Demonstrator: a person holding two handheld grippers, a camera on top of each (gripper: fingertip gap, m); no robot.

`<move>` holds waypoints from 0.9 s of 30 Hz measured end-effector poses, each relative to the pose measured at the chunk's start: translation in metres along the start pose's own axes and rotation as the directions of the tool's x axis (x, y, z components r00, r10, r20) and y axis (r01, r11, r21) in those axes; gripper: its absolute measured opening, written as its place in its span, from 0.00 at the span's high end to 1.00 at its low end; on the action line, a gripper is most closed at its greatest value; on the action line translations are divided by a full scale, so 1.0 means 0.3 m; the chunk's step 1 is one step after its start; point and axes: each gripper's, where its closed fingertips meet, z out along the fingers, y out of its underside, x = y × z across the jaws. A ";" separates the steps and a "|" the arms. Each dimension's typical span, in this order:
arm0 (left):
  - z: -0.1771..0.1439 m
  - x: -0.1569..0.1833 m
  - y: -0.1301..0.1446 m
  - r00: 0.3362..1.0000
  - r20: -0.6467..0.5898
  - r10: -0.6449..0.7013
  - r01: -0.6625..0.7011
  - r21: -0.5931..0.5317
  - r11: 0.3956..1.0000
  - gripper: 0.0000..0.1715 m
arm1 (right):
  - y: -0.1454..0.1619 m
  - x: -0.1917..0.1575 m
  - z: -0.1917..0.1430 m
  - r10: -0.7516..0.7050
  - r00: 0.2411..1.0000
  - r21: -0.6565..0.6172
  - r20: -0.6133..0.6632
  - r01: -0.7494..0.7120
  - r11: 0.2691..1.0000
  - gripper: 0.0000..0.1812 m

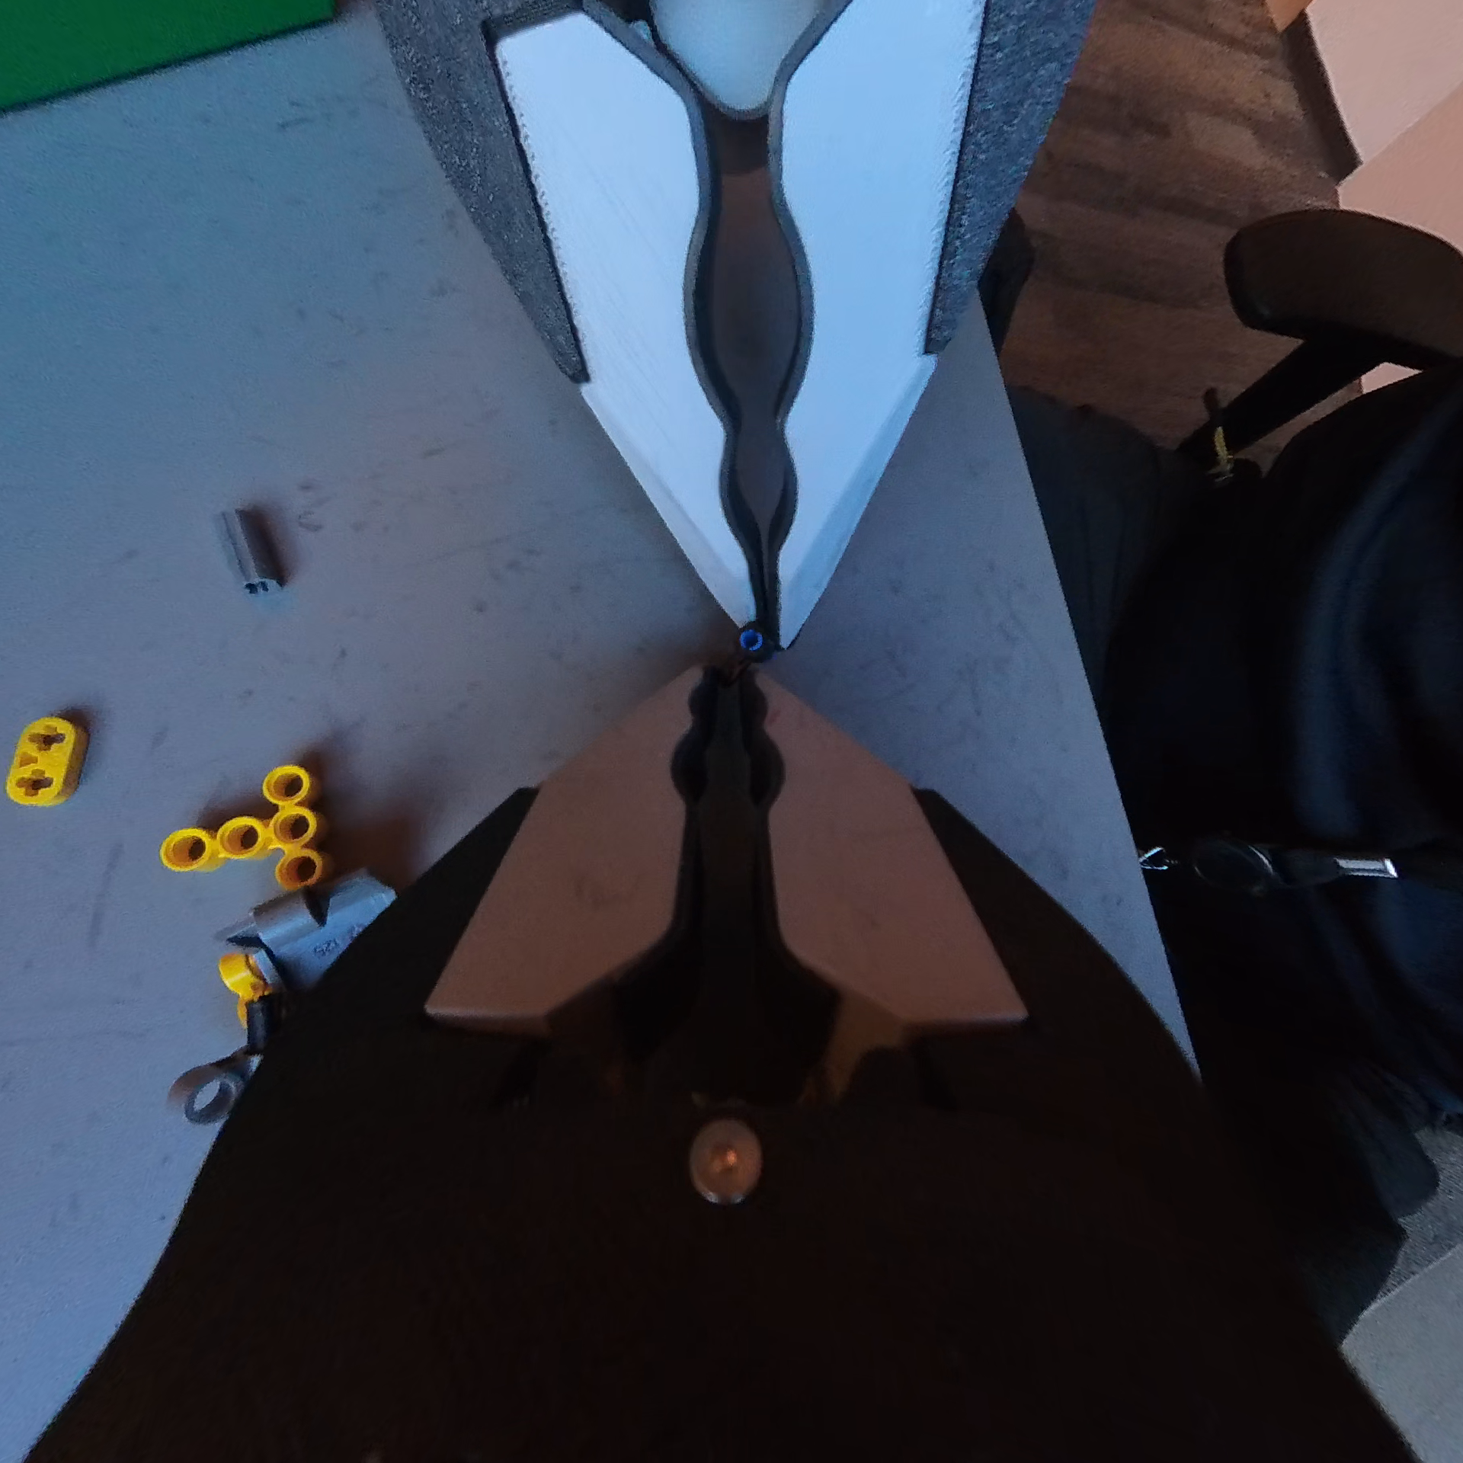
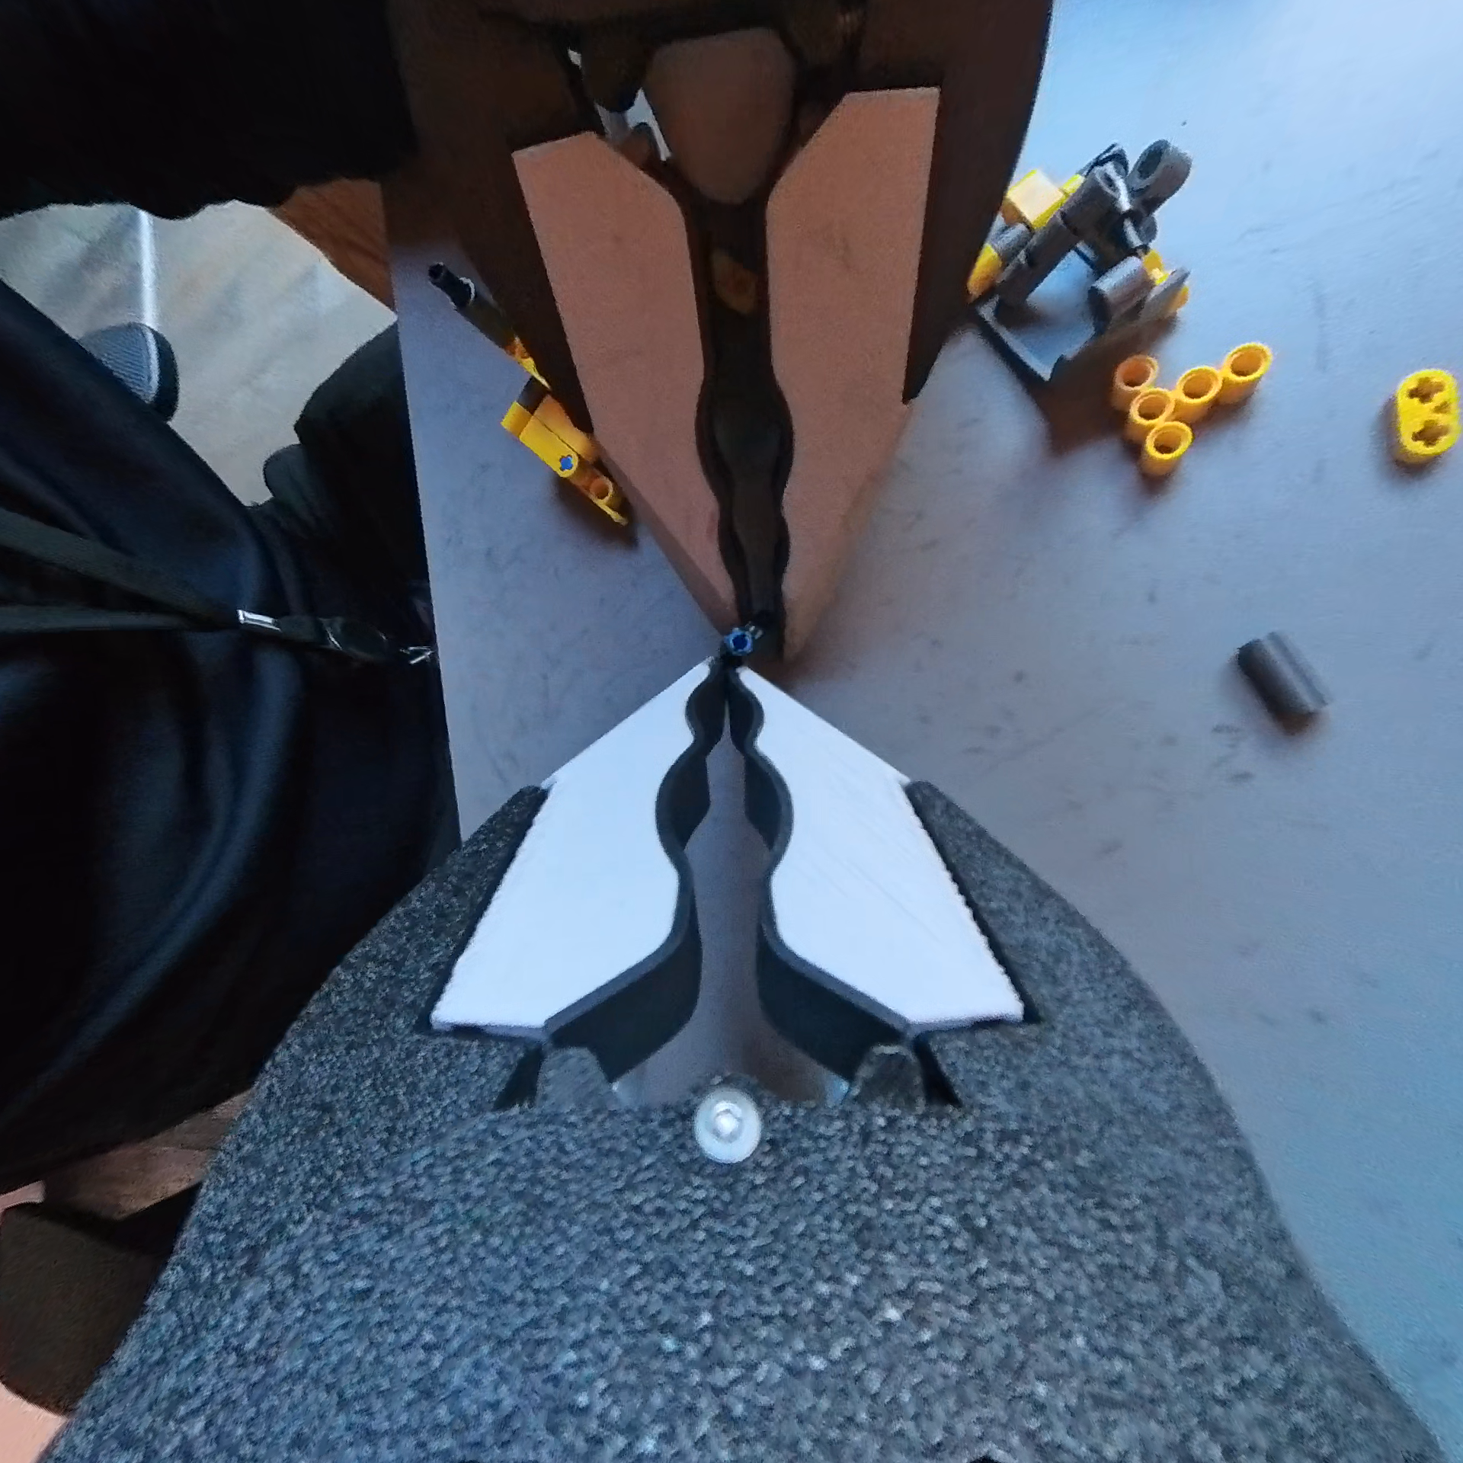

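Near the table (image 1: pixel 396 396) edge, the two grippers are meeting tip to tip above the grey surface. The left gripper (image 1: pixel 732 673), with tan fingers, is pinching closed; the right gripper (image 2: pixel 724 665), with white fingers, is likewise pinching closed. A small blue pin (image 1: pixel 750 639) is sitting between the two sets of tips. It appears to be clamped by the white fingers in the left wrist view, while the right wrist view is showing it beside the tan tips, so which gripper is gripping it cannot be told with certainty.

Handling judgement: the pin is probably light, rigid plastic, smooth and easily dropped or flicked away. It is best taken across its middle, with the fingertips only.

Loose parts are lying on the table well apart from the grippers: a yellow T-shaped beam (image 1: pixel 253 831), a short yellow link (image 1: pixel 46 761), a grey sleeve (image 1: pixel 249 552) and a partly built grey and yellow assembly (image 2: pixel 1084 253). A green plate (image 1: pixel 119 47) is showing at the far corner.

One grey block (image 1: pixel 317 934) is bearing moulded characters; these are not being reproduced. No brand is visible.
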 end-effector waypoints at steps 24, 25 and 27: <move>0.006 0.104 0.038 0.974 -0.225 0.008 -0.029 -0.091 0.995 1.00 | 0.017 -0.061 0.019 -0.402 0.883 0.099 -0.243 0.435 0.895 0.98; 0.007 0.103 0.037 0.977 -0.214 0.019 -0.040 -0.095 0.995 1.00 | 0.017 -0.060 0.018 -0.402 0.880 0.106 -0.251 0.438 0.893 0.98; 0.007 0.088 0.032 0.986 -0.163 0.038 -0.056 -0.105 0.993 1.00 | 0.008 -0.047 0.007 -0.409 0.860 0.110 -0.306 0.459 0.882 0.95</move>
